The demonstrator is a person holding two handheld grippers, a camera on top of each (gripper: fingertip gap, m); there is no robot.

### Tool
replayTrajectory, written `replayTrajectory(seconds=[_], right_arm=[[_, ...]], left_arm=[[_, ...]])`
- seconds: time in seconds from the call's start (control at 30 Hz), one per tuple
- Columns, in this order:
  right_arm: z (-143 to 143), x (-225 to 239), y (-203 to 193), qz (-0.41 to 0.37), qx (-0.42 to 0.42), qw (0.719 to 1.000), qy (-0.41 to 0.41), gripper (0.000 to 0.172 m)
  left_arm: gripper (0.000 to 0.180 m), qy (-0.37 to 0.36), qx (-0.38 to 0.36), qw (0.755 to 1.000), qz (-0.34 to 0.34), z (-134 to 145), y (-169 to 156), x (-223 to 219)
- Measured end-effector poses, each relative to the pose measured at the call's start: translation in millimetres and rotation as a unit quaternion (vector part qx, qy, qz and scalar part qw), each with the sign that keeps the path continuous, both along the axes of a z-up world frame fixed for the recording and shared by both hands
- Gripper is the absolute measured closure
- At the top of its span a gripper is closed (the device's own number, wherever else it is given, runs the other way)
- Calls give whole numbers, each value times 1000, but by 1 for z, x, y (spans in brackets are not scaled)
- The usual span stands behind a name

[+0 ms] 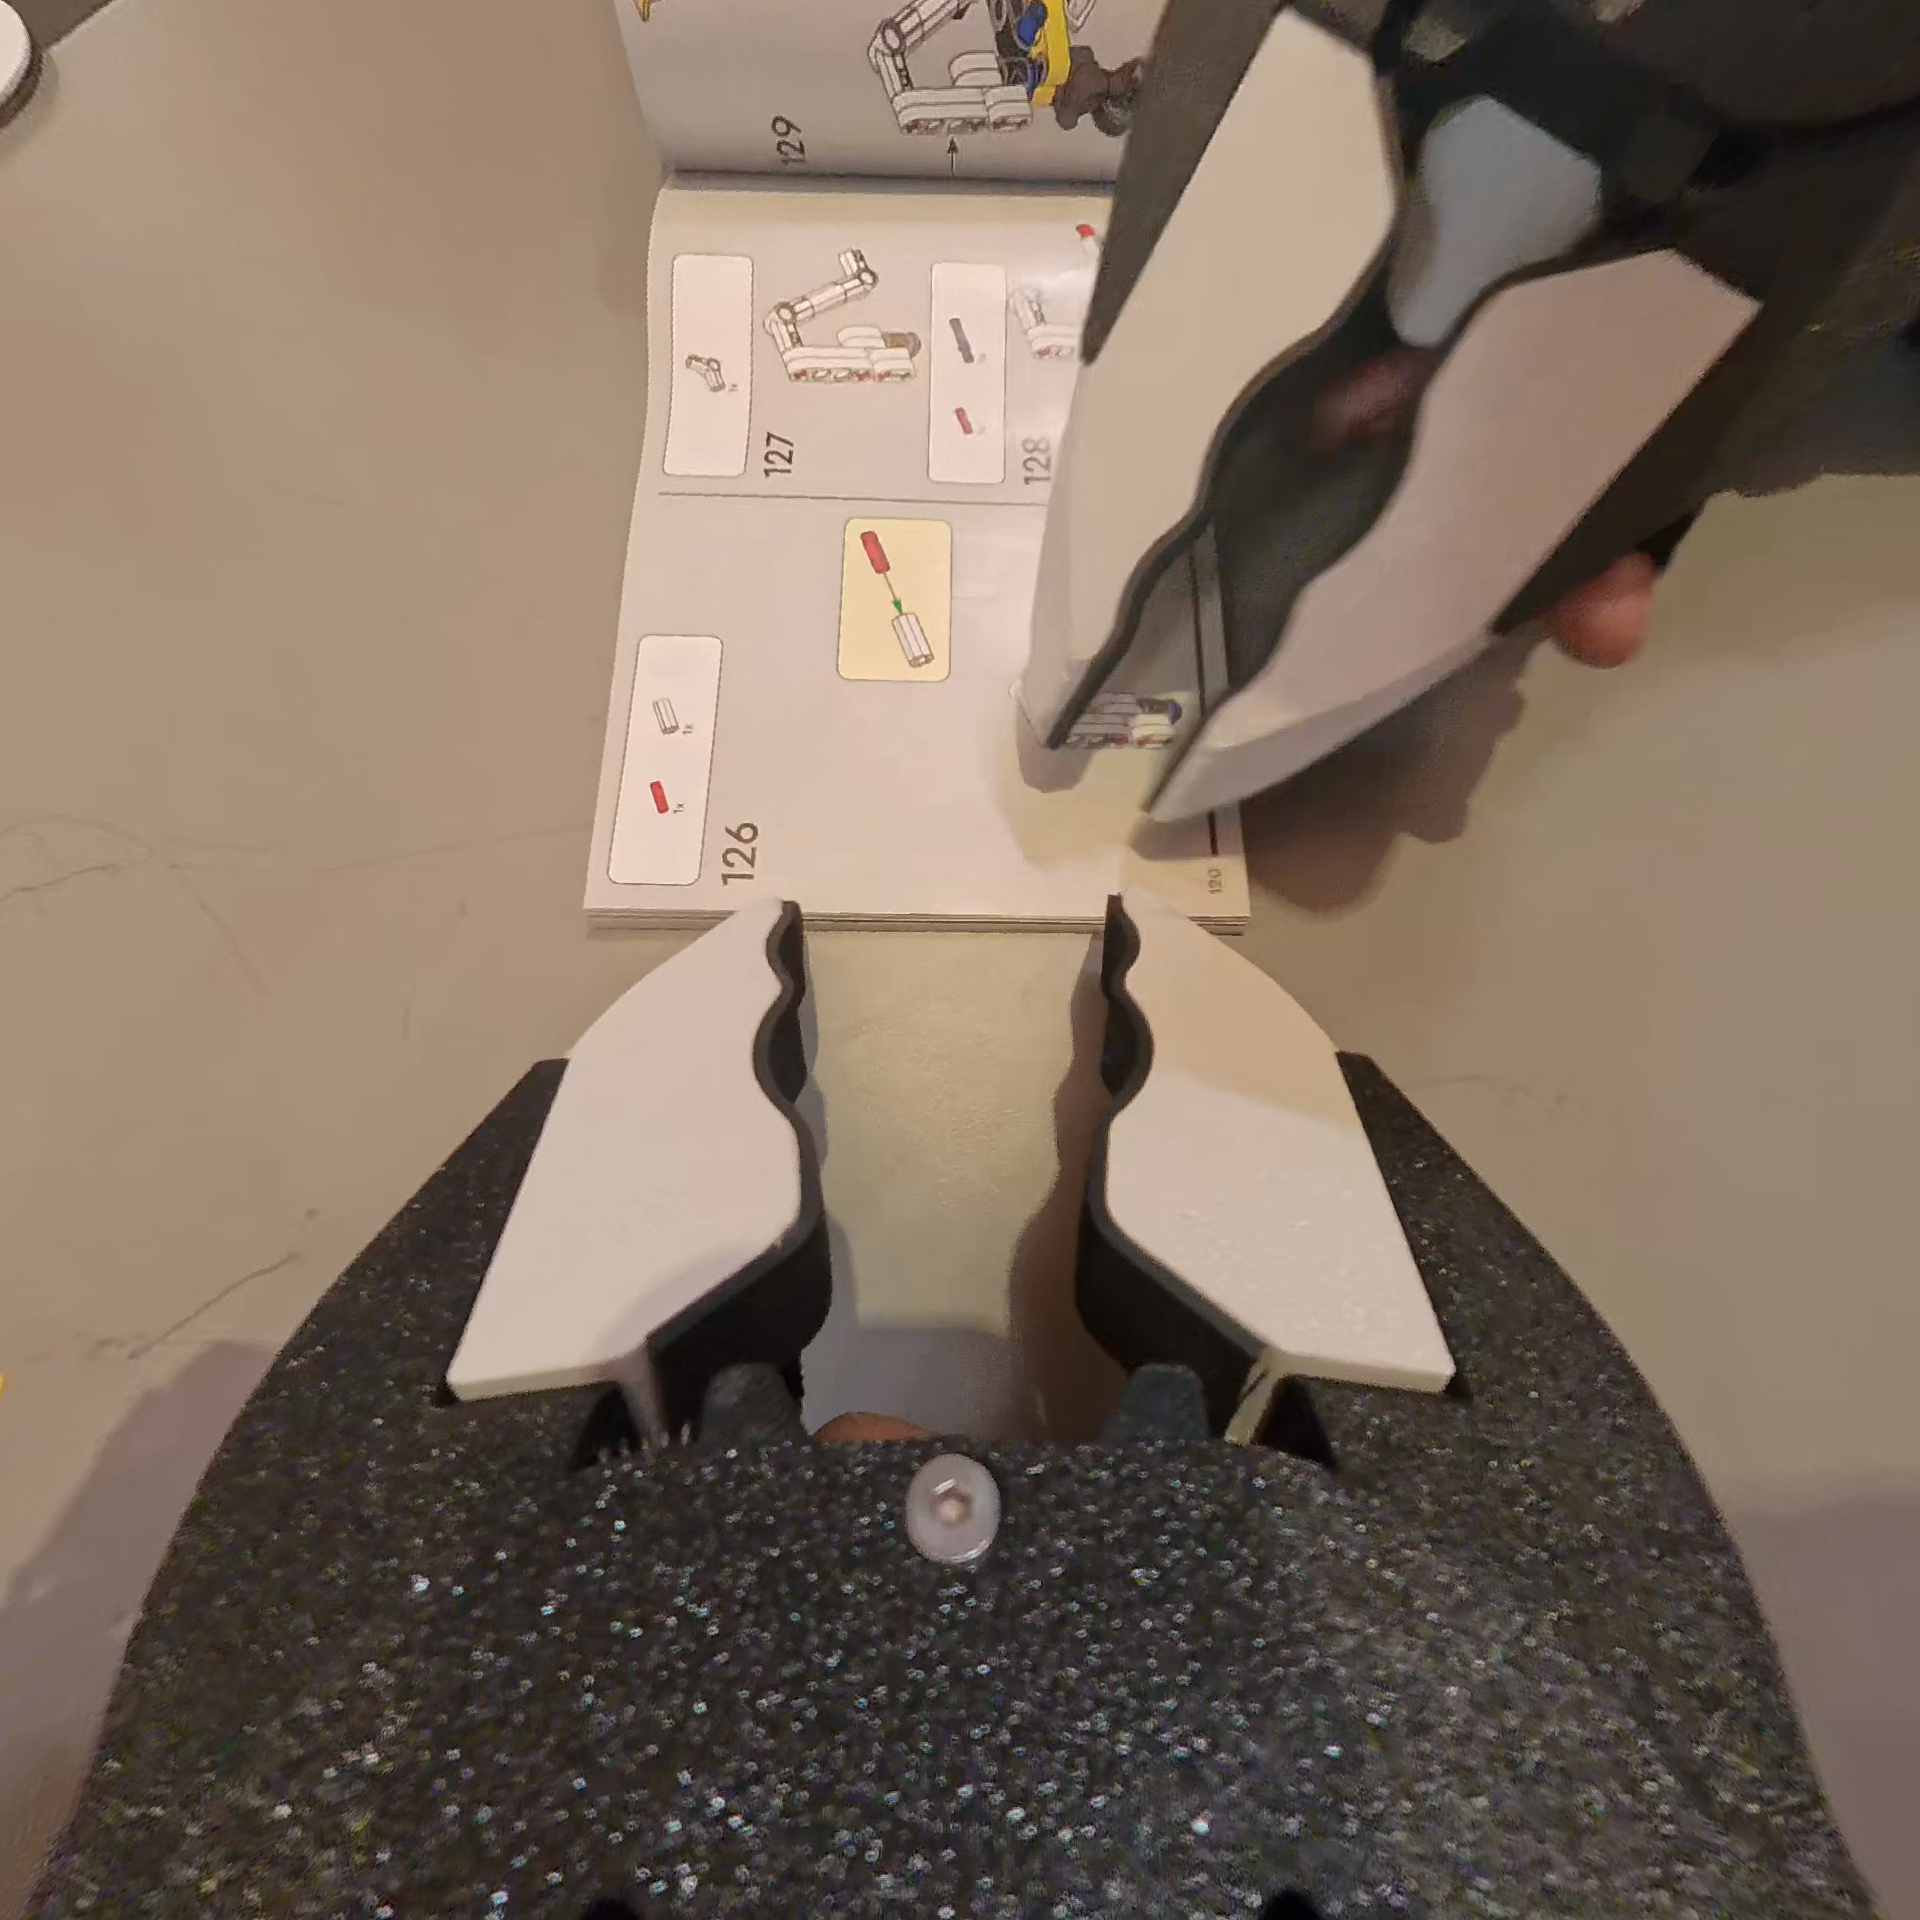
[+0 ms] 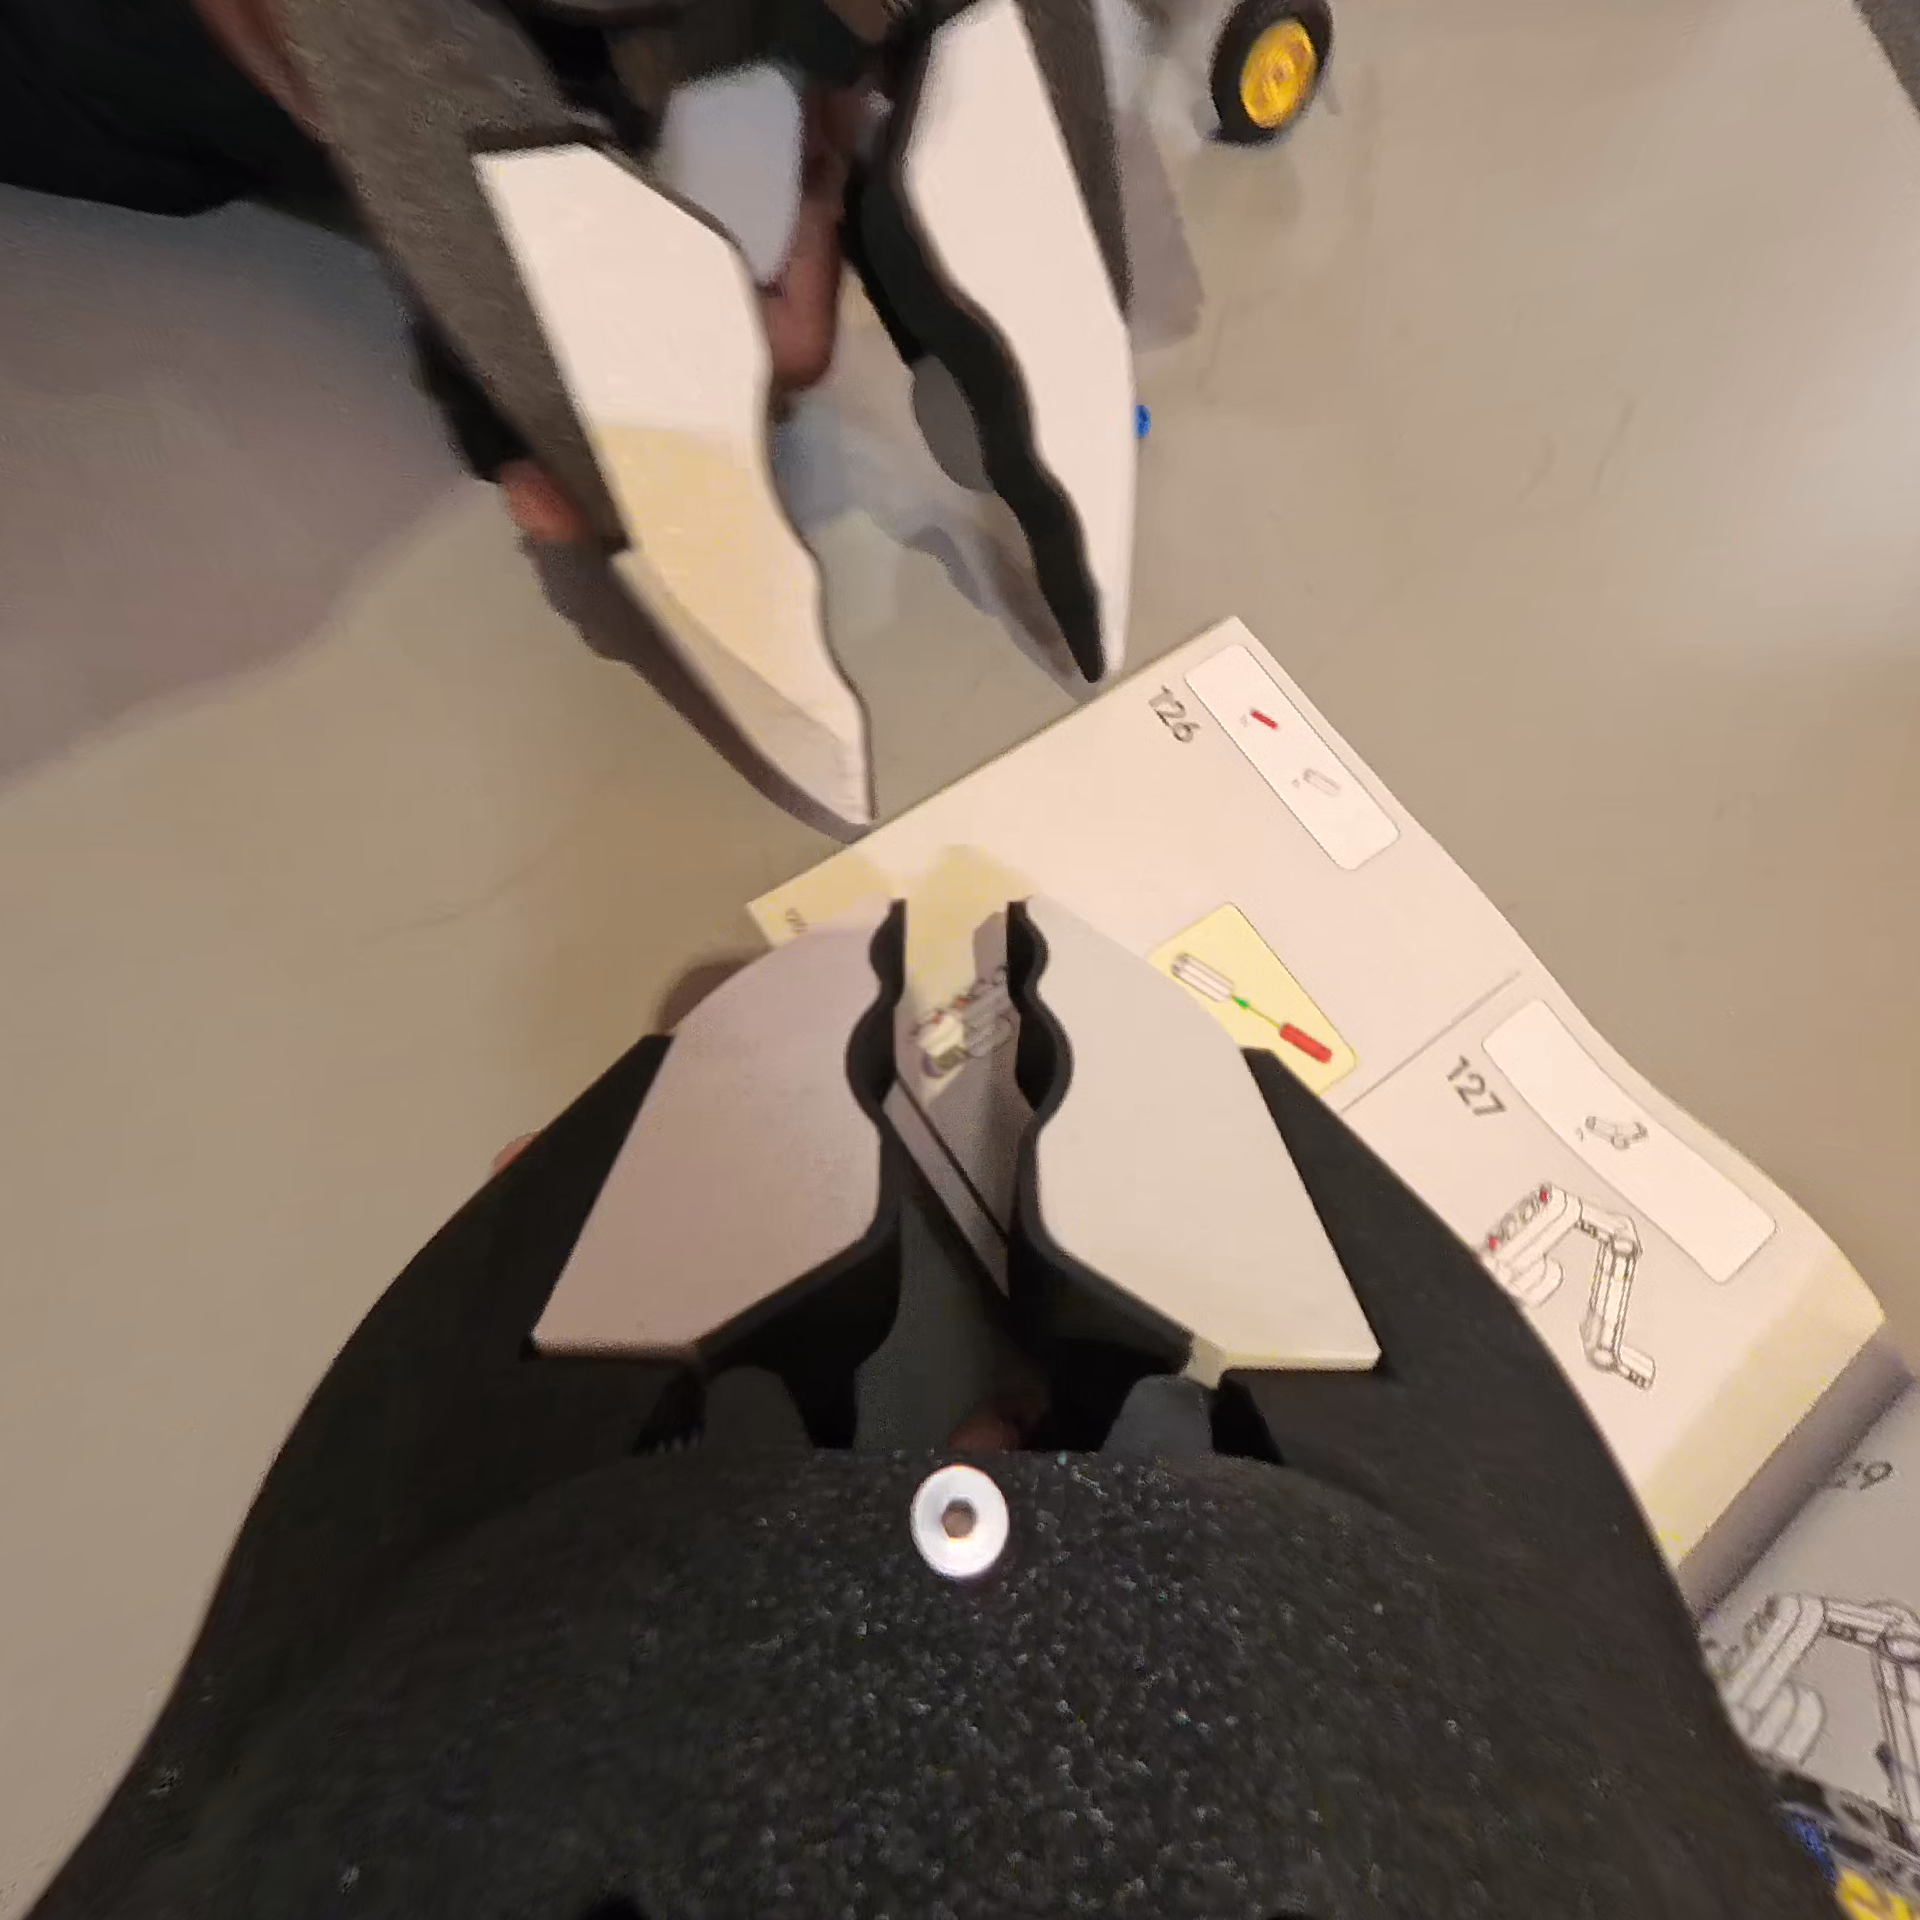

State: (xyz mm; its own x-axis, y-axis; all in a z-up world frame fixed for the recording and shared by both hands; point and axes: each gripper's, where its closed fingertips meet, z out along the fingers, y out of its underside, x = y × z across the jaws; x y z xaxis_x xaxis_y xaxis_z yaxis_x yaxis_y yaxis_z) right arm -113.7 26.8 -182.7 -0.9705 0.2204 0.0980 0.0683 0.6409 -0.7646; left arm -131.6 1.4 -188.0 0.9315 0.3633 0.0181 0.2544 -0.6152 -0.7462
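Page corner point(image 2: 961, 1039) curls between right gripper point(image 2: 956, 914) fingers, contact unclear

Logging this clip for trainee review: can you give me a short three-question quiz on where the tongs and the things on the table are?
1. True or false: the left tongs clamp a plastic brick.
2. The tips of the right tongs are over: A) the open white paper instruction booklet; B) a metal bowl; C) a folded cloth.
3. In the right wrist view, what colour is the hub of the small black-tyred toy wheel at the far side of the beige table?

Key: 1 false, they stand open and empty just short of the booklet's near edge. 2 A, with a lifted page between the fingers. 3 yellow.
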Motion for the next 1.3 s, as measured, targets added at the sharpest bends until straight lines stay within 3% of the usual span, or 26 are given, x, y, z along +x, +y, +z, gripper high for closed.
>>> replayTrajectory(seconds=[0.17, 1.3], right_arm=[[-5, 17, 0, 60, 30, 997, 47, 131], [10, 2, 2, 6, -46, 999, -16, 138]], left_arm=[[124, -6, -1, 1000, 4, -2, -1, -1], [124, 4, 2, 1000, -15, 0, 4, 5]])
